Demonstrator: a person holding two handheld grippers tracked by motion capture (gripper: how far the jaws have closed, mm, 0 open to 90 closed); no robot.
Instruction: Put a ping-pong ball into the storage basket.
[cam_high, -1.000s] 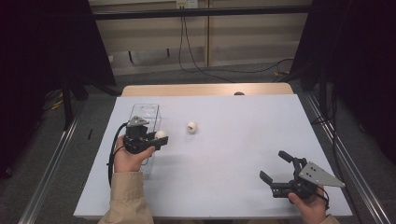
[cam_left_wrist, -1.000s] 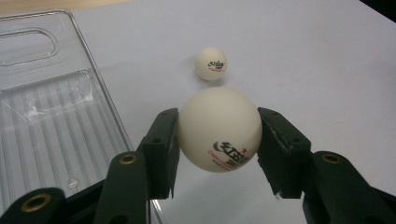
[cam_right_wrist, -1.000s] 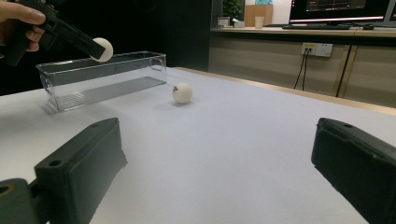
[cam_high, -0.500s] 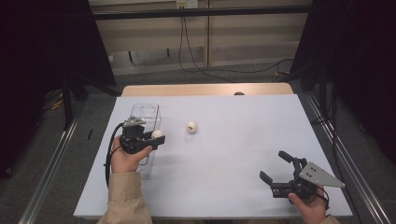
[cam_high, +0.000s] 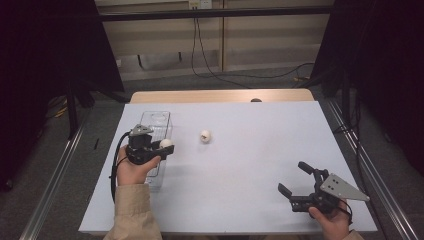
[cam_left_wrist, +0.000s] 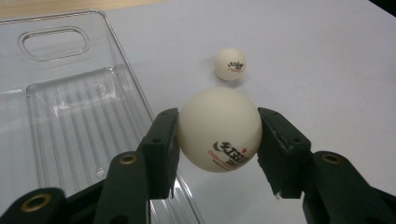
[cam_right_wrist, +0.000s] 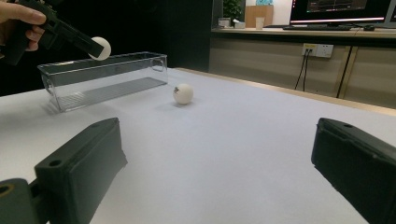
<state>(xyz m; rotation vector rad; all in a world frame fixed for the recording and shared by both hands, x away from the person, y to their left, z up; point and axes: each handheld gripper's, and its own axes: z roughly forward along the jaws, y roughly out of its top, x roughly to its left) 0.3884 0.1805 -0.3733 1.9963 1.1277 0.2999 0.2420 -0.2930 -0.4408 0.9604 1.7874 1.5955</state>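
Observation:
My left gripper (cam_high: 165, 147) is shut on a white ping-pong ball (cam_high: 166, 143), held above the right-hand rim of a clear plastic bin (cam_high: 155, 119). In the left gripper view the ball (cam_left_wrist: 217, 122) is pinched between both black pads, with the ribbed bin (cam_left_wrist: 70, 109) below and to the left. A second white ball (cam_high: 205, 135) lies on the white table to the right of the bin; it also appears as the ball (cam_left_wrist: 229, 64) beyond the held one. My right gripper (cam_high: 293, 176) stands open near the front right edge, nothing between its jaws. From the right gripper view, that loose ball (cam_right_wrist: 182, 94) lies far ahead.
The white table top (cam_high: 260, 125) has a wooden strip (cam_high: 220, 95) along its far edge. Metal rails run along both sides of the table, and cables hang at the wall behind. The bin (cam_right_wrist: 107, 74) looks empty.

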